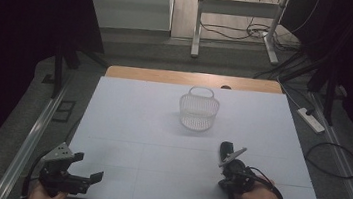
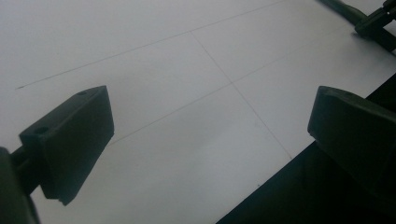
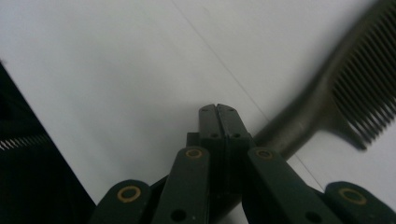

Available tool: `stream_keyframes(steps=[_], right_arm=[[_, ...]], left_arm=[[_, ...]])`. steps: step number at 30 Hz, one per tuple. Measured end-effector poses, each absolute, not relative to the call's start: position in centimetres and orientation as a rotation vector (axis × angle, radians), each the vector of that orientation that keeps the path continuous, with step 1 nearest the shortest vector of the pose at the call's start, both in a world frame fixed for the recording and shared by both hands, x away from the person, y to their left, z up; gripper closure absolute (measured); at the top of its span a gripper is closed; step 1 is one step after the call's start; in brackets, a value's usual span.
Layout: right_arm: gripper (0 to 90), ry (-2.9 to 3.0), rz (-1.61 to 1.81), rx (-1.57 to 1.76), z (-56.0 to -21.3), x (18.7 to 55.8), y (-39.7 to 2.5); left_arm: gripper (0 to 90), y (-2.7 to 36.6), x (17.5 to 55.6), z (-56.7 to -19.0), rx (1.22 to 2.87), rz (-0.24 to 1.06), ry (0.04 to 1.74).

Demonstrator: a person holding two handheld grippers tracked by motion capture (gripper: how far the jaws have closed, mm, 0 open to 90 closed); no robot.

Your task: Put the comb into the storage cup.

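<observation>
A dark comb (image 3: 327, 93) slants up to the right in the right gripper view, its teeth at the top right and its handle vanishing under the jaws. My right gripper (image 3: 217, 111) has its jaws pressed together at the handle end. In the high view the right gripper (image 1: 228, 158) sits at the table's front right, and the comb (image 1: 226, 148) pokes out ahead of it. The comb (image 2: 340, 6) lies low over the sheet in the left gripper view. My left gripper (image 1: 90, 168) is at the front left corner, wide open with nothing between its jaws (image 2: 210, 135). A white mesh basket (image 1: 199, 110) stands upright in the middle.
A white sheet (image 1: 136, 125) covers the table, with a wooden strip (image 1: 167, 76) bare along the far edge. The front edge of the table runs just under the left gripper. A power strip (image 1: 311, 120) and cables lie on the floor to the right.
</observation>
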State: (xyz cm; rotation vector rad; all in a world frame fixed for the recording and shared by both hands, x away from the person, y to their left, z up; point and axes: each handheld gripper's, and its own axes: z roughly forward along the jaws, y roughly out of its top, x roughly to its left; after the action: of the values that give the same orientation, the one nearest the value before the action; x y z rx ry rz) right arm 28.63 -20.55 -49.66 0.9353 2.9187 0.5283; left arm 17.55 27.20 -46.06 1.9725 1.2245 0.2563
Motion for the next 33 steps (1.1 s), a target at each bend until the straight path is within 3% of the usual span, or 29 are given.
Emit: stream_keyframes(steps=[14,23,33], right_arm=[[89.2,2.797,0.536,1.129,-49.4,29.7,-27.0],[89.0,2.755,0.558,1.17,-49.4,30.0,-28.2],[77.3,2.671,0.704,1.153,-47.2,28.5,-28.0]], left_arm=[[1.4,27.2,17.7,-46.1,1.97,0.25,1.231],[1.4,27.2,17.7,-46.1,1.971,0.251,1.227],[1.4,27.1,17.6,-46.1,1.973,0.254,1.226]])
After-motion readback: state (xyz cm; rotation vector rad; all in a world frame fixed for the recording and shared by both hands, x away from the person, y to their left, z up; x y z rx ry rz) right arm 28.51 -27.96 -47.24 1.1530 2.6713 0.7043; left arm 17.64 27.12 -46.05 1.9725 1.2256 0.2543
